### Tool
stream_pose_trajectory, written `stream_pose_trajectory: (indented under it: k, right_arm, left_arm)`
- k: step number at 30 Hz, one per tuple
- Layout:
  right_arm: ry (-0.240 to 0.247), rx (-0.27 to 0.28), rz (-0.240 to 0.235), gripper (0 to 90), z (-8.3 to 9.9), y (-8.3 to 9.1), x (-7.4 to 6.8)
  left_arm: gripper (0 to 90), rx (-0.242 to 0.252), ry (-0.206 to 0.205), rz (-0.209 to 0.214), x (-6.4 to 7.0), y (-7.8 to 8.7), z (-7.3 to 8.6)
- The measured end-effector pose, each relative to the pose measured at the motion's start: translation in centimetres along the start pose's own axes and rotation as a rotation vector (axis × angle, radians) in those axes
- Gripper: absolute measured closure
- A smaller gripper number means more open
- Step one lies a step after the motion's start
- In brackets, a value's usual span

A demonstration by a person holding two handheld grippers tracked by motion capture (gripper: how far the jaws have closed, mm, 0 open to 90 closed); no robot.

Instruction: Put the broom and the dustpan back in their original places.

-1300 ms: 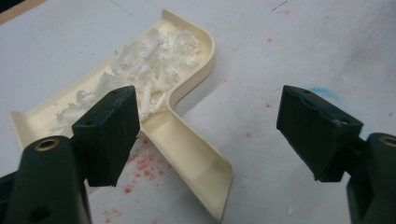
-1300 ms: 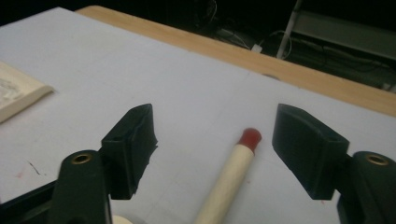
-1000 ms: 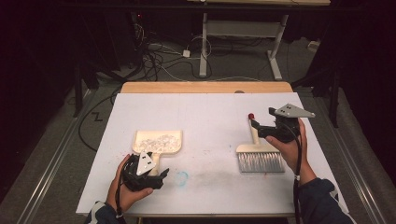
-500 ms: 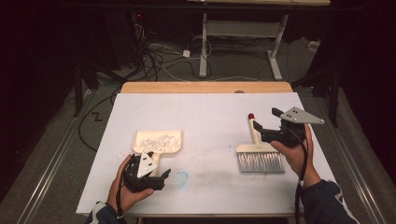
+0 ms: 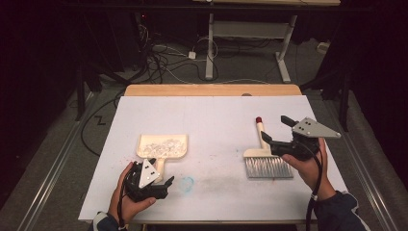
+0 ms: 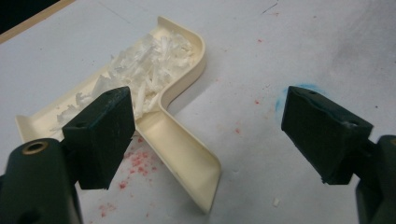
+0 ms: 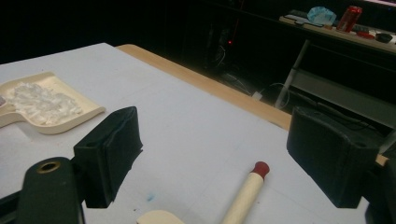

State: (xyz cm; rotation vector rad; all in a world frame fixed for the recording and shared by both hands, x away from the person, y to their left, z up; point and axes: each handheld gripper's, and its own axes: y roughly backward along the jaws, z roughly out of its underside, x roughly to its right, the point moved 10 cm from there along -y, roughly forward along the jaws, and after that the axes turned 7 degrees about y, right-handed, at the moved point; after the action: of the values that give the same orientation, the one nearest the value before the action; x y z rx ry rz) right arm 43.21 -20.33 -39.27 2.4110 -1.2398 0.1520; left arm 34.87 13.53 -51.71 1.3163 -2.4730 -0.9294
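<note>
White table (image 5: pixel 211 115) has wide free space in the middle. Left gripper (image 5: pixel 153 184) gapes empty beside the dustpan (image 5: pixel 162 146); right gripper (image 5: pixel 276 132), also wide open, hovers over the brush (image 5: pixel 265 156).

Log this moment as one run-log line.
left gripper: open, by cream plastic dustpan handle | right gripper: open, over cream red-tipped brush handle | white shreds: in dustpan

A cream dustpan (image 5: pixel 162 147) filled with white shreds (image 5: pixel 163 144) and, well apart to its right, a cream hand brush (image 5: pixel 265 156) are carried by the white surface (image 5: pixel 211 115), which is marked by red and blue stains.
</note>
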Motion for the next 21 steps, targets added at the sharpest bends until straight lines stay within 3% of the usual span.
stream_pose_trajectory:
  k: [8, 12, 16, 21]
  right_arm:
    - [0.026, -0.002, 0.007, 19.5, 0.4, 1.2, -0.6]
    - [0.031, 0.019, 0.031, 20.4, 0.6, 1.9, -0.7]
    - [0.039, 0.016, 0.026, 20.3, 1.1, 2.6, -1.1]
    - [0.067, 0.04, 0.036, 20.9, 2.0, 3.6, -1.5]
  left_arm:
    - [16.7, 0.006, -0.002, -0.014, -0.2, 0.0, 0.1]
    - [16.8, 0.008, -0.014, -0.027, -0.2, -0.1, 0.1]
    - [18.4, 0.002, -0.036, -0.041, -0.2, -0.2, 0.3]
    - [17.9, 0.0, -0.028, -0.025, 0.0, -0.4, 0.4]
